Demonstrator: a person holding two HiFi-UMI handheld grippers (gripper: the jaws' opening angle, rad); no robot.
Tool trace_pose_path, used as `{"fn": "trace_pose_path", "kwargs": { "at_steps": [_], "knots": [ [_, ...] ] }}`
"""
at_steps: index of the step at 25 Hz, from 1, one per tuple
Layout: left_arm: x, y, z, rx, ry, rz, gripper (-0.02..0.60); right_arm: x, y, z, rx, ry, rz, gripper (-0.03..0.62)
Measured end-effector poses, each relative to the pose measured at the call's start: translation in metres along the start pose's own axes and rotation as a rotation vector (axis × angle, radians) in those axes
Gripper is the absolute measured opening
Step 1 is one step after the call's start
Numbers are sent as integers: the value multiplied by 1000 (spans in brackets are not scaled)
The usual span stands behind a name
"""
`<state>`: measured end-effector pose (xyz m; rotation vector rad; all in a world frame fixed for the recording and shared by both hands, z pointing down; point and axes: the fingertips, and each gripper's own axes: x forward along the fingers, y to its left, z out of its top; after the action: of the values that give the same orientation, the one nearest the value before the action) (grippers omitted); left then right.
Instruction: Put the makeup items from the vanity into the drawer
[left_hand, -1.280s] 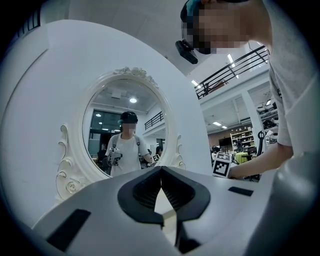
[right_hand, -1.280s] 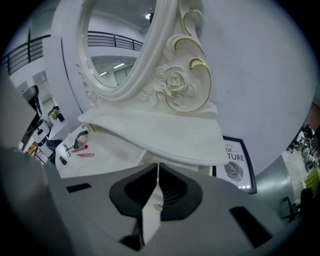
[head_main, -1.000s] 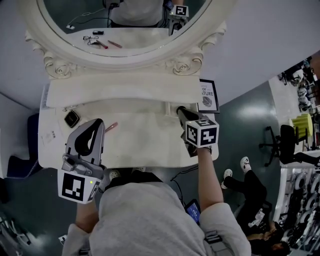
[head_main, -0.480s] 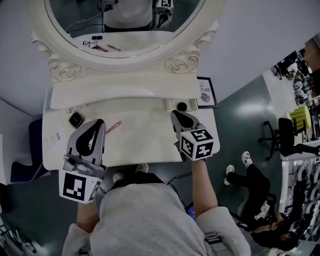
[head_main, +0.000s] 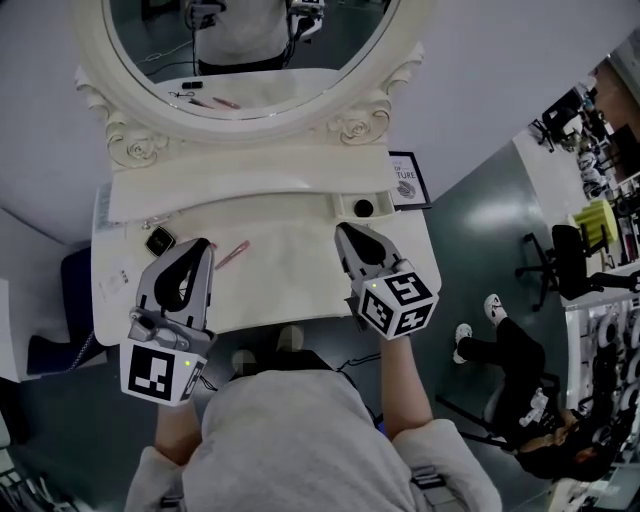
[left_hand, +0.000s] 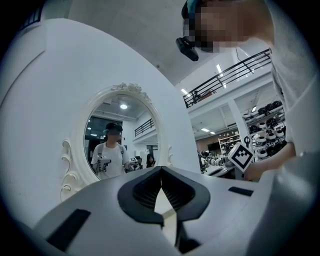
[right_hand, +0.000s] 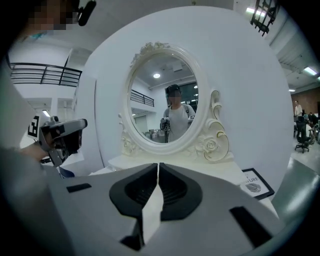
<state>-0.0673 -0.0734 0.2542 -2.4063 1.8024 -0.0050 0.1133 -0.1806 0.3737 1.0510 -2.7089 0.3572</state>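
The pink makeup pencil (head_main: 232, 254) is lying on the desk (head_main: 290, 280), with its long axis running diagonally. It is just beside the tip of the left tongs (head_main: 199, 247), on their right. The right tongs (head_main: 345, 233) are hovering well apart from it. Both tongs are pressing together and holding nothing.

— Which print is legible?
— One item only: the small framed picture (head_main: 408, 184) at the right end of the vanity (head_main: 290, 275). Head view: its lower line ends in "TURE"; the line above is too small to read. Right gripper view: "URE" above a leaf-like emblem.
— And the squares?
— Black-and-white marker patterns: left cube (head_main: 155, 372) behind my left gripper (head_main: 200, 244), right cube (head_main: 398, 303) behind my right gripper (head_main: 343, 231). They spell nothing readable.
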Motion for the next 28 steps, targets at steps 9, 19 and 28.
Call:
{"fn": "trace_pose_path", "kwargs": {
  "at_steps": [9,19,28],
  "knots": [
    [-14,-1,8,1,-21,-30,15,-30,47,36,-41,-143,39,28],
    [-29,-2,16,1,-44,-62,15,-59,82,63,-77,-263,30,28],
    [-40,-5,18,13,-56,-98,15,-75,110,71,-81,-326,51,28]
  ]
}}
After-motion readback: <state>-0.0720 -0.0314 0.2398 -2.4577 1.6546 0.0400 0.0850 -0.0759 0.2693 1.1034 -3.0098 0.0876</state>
